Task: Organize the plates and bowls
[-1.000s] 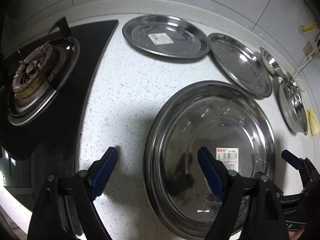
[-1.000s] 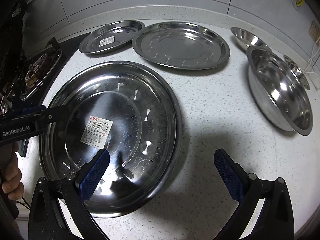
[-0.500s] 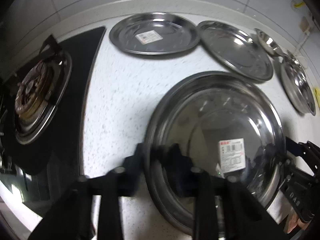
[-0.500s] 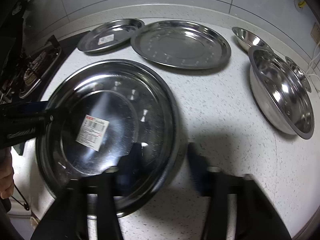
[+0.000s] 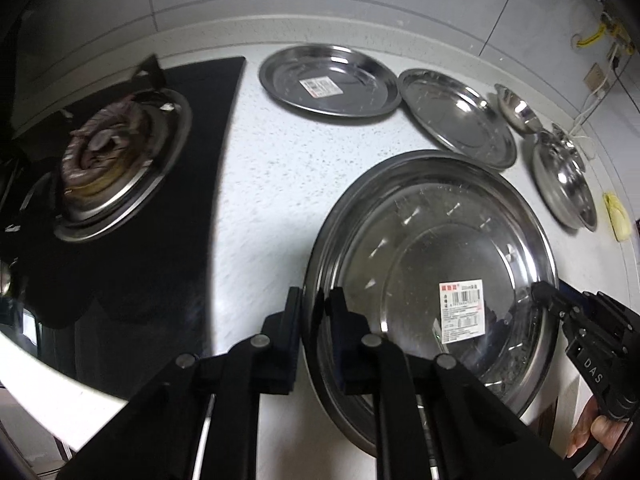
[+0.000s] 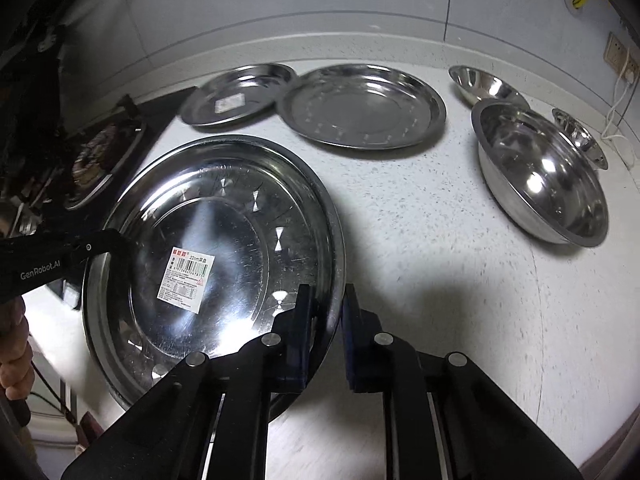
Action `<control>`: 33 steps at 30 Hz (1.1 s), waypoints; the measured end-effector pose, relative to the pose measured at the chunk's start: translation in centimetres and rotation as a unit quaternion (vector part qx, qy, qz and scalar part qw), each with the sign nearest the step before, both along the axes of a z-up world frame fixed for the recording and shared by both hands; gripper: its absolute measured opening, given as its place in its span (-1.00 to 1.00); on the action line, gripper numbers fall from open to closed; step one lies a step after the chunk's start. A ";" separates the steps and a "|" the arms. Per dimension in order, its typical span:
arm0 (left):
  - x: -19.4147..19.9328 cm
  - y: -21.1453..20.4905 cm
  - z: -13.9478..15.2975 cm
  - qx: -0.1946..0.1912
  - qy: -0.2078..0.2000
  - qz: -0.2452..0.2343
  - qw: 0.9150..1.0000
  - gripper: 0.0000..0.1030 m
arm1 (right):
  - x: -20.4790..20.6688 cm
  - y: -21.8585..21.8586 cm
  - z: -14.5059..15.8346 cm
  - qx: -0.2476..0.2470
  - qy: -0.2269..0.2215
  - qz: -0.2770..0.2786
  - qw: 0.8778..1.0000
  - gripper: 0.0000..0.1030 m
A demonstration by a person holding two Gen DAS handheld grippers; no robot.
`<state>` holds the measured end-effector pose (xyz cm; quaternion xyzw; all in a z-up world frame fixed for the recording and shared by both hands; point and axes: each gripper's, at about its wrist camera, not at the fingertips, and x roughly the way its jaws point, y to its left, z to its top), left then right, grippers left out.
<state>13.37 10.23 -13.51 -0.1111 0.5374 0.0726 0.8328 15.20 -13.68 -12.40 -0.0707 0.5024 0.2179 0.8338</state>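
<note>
A large steel plate (image 5: 432, 252) with a barcode sticker lies near the counter's front edge; it also shows in the right wrist view (image 6: 224, 220). My left gripper (image 5: 316, 312) is shut on its left rim. My right gripper (image 6: 326, 312) is shut on its right rim, and shows in the left wrist view (image 5: 560, 312). At the back lie a smaller stickered plate (image 5: 328, 80) (image 6: 236, 94) and a plain plate (image 5: 456, 120) (image 6: 362, 106). A big steel bowl (image 6: 540, 172) and two smaller bowls (image 6: 486, 82) (image 6: 578, 134) stand at the right.
A black glass hob with a gas burner (image 5: 108, 164) fills the left side. The tiled wall (image 6: 320, 8) rises behind the plates. Wall sockets with cables (image 6: 618, 56) are at the far right. A yellow item (image 5: 618, 216) lies by the bowls.
Both grippers went from wide open to shut on opposite rims of the large plate. The plate looks slightly raised and tilted compared with before.
</note>
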 end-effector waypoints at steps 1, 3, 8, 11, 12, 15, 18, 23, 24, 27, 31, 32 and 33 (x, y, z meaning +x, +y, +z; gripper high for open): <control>-0.8 0.2 0.4 0.001 -0.002 0.001 1.000 -0.76 | -0.5 0.1 0.3 0.003 -0.001 0.002 1.000 -0.75; -2.5 0.6 0.9 -0.004 -0.002 0.005 1.000 -0.76 | -1.8 0.3 0.6 0.005 0.000 0.007 1.000 -0.75; -5.7 0.8 0.4 -0.006 0.006 0.001 1.000 -0.76 | -4.4 0.6 -0.2 0.004 0.014 0.015 1.000 -0.75; -6.1 1.2 -1.2 -0.008 0.023 0.005 1.000 -0.77 | -4.7 1.1 -1.8 -0.002 0.032 0.010 0.999 -0.75; -6.0 1.3 -1.7 -0.010 0.026 0.008 1.000 -0.77 | -4.6 1.3 -2.1 -0.005 0.033 0.009 0.999 -0.75; -5.8 1.4 -2.2 0.008 0.021 0.004 1.000 -0.77 | -4.4 2.1 -2.7 -0.009 0.034 0.003 0.999 -0.75; -5.7 1.5 -2.2 0.021 0.007 0.000 1.000 -0.77 | -4.2 2.5 -3.0 -0.013 0.036 -0.003 0.999 -0.75; -6.1 2.5 -1.6 -0.001 -0.017 -0.004 1.000 -0.77 | -4.6 2.4 -2.6 -0.013 0.027 -0.017 0.999 -0.75; -6.0 2.5 -1.4 -0.001 -0.018 -0.005 1.000 -0.77 | -4.6 2.3 -2.4 -0.016 0.025 -0.020 0.999 -0.75; -6.0 2.8 -0.5 0.004 -0.026 -0.009 1.000 -0.77 | -4.5 2.4 -1.8 -0.017 0.021 -0.027 0.999 -0.75; -5.7 2.7 1.5 0.012 -0.046 -0.015 0.999 -0.77 | -4.5 2.8 -0.6 -0.016 0.007 -0.032 0.999 -0.75; -5.5 2.6 2.1 0.011 -0.053 -0.019 0.998 -0.77 | -4.4 3.0 -0.2 -0.016 0.001 -0.032 0.999 -0.75; -5.3 2.5 2.5 0.010 -0.058 -0.022 0.998 -0.77 | -4.4 3.1 0.2 -0.016 -0.004 -0.032 0.999 -0.74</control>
